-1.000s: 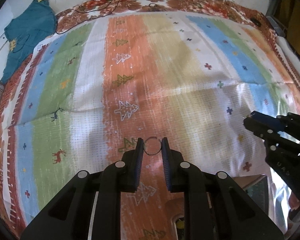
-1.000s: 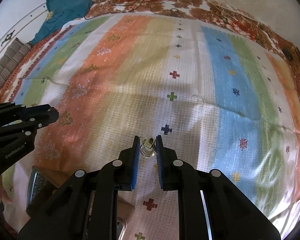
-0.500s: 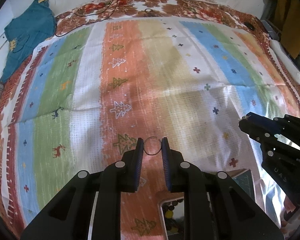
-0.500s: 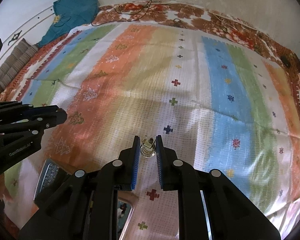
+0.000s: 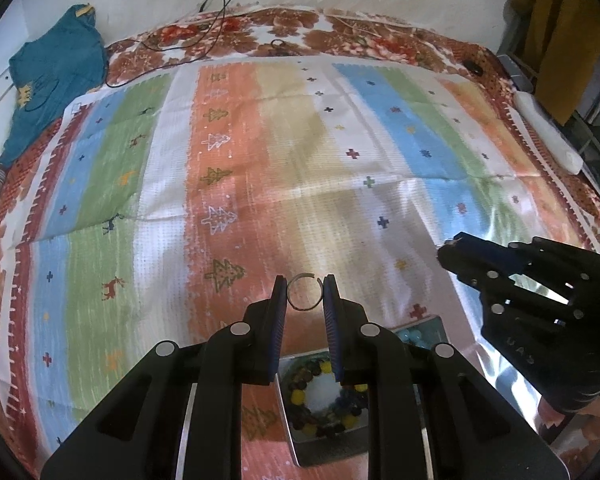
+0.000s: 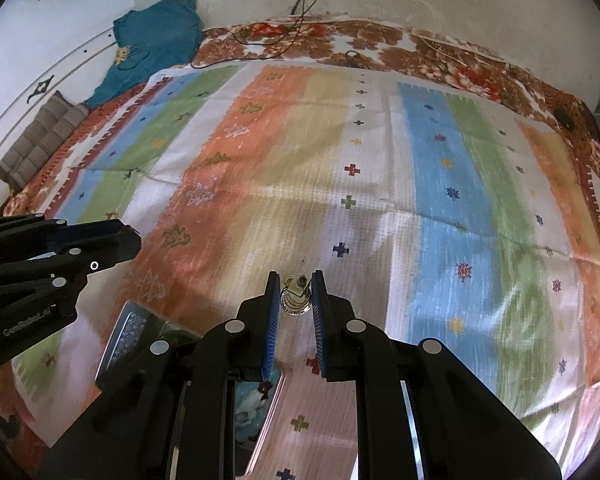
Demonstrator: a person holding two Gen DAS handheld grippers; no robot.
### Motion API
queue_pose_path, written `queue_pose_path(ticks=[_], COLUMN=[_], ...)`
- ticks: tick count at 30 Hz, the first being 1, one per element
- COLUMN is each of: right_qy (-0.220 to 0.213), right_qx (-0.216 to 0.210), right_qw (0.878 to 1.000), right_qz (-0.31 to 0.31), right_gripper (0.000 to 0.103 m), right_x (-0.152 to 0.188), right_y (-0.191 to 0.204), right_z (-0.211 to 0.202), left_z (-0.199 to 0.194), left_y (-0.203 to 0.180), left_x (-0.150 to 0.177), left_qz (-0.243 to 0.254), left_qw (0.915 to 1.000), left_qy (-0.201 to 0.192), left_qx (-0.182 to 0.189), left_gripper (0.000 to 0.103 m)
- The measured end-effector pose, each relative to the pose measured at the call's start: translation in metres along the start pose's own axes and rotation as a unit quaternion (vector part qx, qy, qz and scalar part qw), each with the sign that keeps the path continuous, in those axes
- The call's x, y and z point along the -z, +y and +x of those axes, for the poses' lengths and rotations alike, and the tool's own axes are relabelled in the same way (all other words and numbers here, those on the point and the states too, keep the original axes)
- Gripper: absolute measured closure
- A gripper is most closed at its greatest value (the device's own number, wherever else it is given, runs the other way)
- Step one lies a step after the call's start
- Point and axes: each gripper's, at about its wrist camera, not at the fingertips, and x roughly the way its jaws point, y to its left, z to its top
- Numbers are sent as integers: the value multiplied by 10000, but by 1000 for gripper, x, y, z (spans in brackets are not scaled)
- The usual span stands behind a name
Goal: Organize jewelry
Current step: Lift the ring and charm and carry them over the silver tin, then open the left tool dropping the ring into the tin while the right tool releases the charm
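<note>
My left gripper (image 5: 305, 292) is shut on a thin silver open ring (image 5: 305, 309), held above the striped cloth. Below it sits a metal tin (image 5: 300, 440) holding a beaded bracelet (image 5: 300, 396) with yellow and dark beads. My right gripper (image 6: 295, 292) is shut on a small gold-and-silver ring (image 6: 295, 298), also held in the air. The right gripper shows at the right of the left wrist view (image 5: 452, 252); the left gripper shows at the left of the right wrist view (image 6: 124, 240). A second tin with turquoise beads (image 5: 416, 334) lies beside the first.
A striped, patterned cloth (image 5: 260, 168) covers the bed. A teal garment (image 5: 52, 76) lies at the far left corner, with cables (image 5: 204, 12) along the far wall. A tin lid (image 6: 130, 334) lies at lower left in the right wrist view. A white object (image 5: 548, 132) lies at the right edge.
Both grippers have pulled back and risen with their rings still held. The tins with beads have come into view beneath them.
</note>
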Motion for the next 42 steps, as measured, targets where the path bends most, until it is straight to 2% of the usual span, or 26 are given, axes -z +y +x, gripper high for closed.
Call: queue_pose_path(ticks=[22, 30, 34, 37, 42], right_qy=[-132, -127, -163, -194, -334], right_qx=[-246, -498, -442, -341, -244], right_qw=[9991, 9981, 9978, 9979, 9978], right_qz=[-309, -349, -462, -516, -519], right_gripper=[86, 86, 66, 64, 56], right_x=[30, 42, 46, 51, 60], right_y=[29, 39, 43, 44, 43], right_z=[-41, -50, -55, -60, -74], left_z=[-50, -55, -54, -57, -66], left_y=[-8, -10, -6, -2, -3], left_x=[35, 46, 51, 54, 62], left_qz=[3, -11, -98, -179, -182], left_qw=[9993, 9993, 9996, 9995, 9993], left_qy=[-236, -192, -165, -177, -225], left_qx=[290, 323, 221, 212, 228], left_gripper=[85, 85, 80, 76, 66])
